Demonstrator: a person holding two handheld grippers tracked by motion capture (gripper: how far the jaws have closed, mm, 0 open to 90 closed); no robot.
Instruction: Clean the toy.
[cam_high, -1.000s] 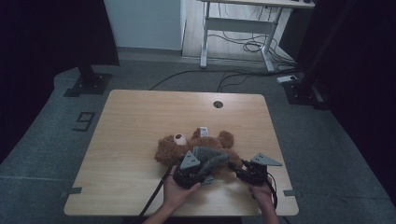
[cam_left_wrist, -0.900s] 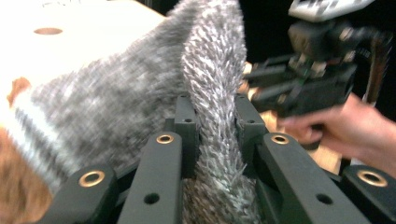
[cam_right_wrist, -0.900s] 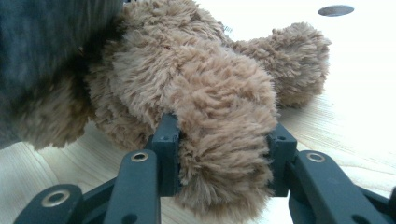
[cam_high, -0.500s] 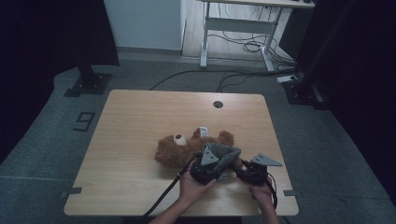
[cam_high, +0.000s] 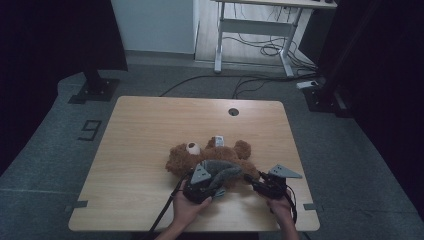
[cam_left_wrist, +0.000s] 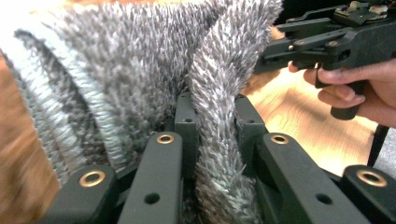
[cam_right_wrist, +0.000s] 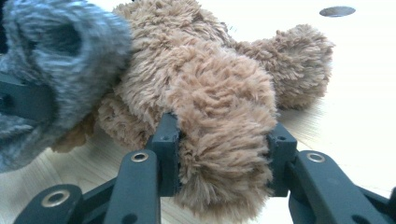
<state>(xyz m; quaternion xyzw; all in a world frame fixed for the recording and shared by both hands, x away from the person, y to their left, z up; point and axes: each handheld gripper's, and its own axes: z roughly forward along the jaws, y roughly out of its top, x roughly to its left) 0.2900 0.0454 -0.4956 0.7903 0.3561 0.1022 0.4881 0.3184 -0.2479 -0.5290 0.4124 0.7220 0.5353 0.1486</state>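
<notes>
The left tool (cam_left_wrist: 215, 140) pinches a fold of grey fuzzy garment (cam_left_wrist: 140, 70) between its jaws, the cloth bunched up over the brown teddy bear (cam_high: 210, 157). The right tool (cam_right_wrist: 223, 154) clamps one plush leg (cam_right_wrist: 224, 126) of the bear between its jaws. The bear lies on its back near the front edge of the wooden counter (cam_high: 150, 130), head toward the left, the garment draped across its lower body between both hands.

A single dark numeral "9" (cam_high: 90, 130) stood marked on the grey carpeted floor (cam_high: 45, 150), left of the light wooden worktop (cam_high: 150, 130).
</notes>
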